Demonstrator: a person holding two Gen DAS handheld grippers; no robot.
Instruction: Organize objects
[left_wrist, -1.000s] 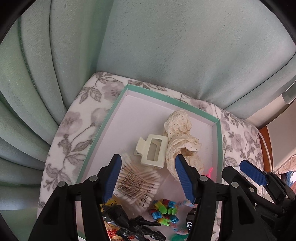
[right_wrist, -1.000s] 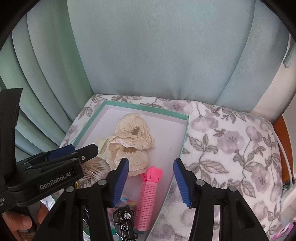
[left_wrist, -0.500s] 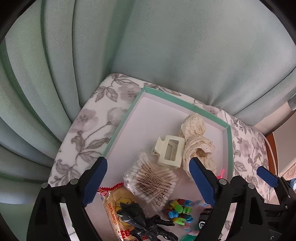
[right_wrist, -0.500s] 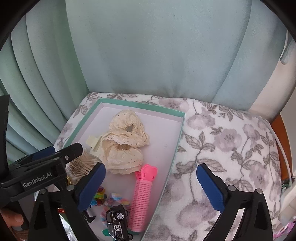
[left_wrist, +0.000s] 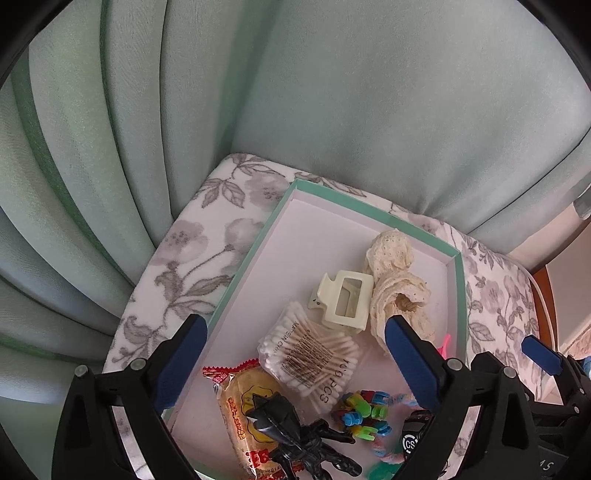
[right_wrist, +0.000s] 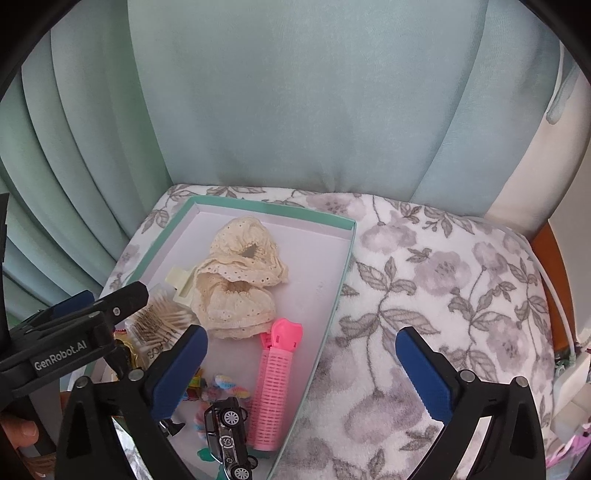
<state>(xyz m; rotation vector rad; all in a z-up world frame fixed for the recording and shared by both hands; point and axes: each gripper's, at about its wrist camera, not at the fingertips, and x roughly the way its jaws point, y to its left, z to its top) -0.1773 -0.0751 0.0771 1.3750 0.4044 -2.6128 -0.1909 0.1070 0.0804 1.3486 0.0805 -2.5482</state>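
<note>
Objects lie in a shallow green-rimmed box lid (left_wrist: 258, 254) on a floral cushion (right_wrist: 443, 295), against a pale green curtain (left_wrist: 369, 110).

Far end of lid: cream lace scrunchies (right_wrist: 240, 280), toward the far right corner. Cream claw clip (left_wrist: 343, 302) touches their left side. Cotton swab pack (left_wrist: 310, 354) sits just nearer than the clip.

Near end: snack packet (left_wrist: 243, 410) by the left rim, black figure (left_wrist: 295, 435) lying partly over it. Coloured bead string (left_wrist: 365, 410) beside them. Pink hair roller (right_wrist: 275, 387) runs along the right rim; black toy car (right_wrist: 229, 432) just left of it.

Left gripper (left_wrist: 291, 358): spread wide above the lid, holding nothing.

Right gripper (right_wrist: 301, 369): spread wide, empty, straddling the lid's right rim.
</note>
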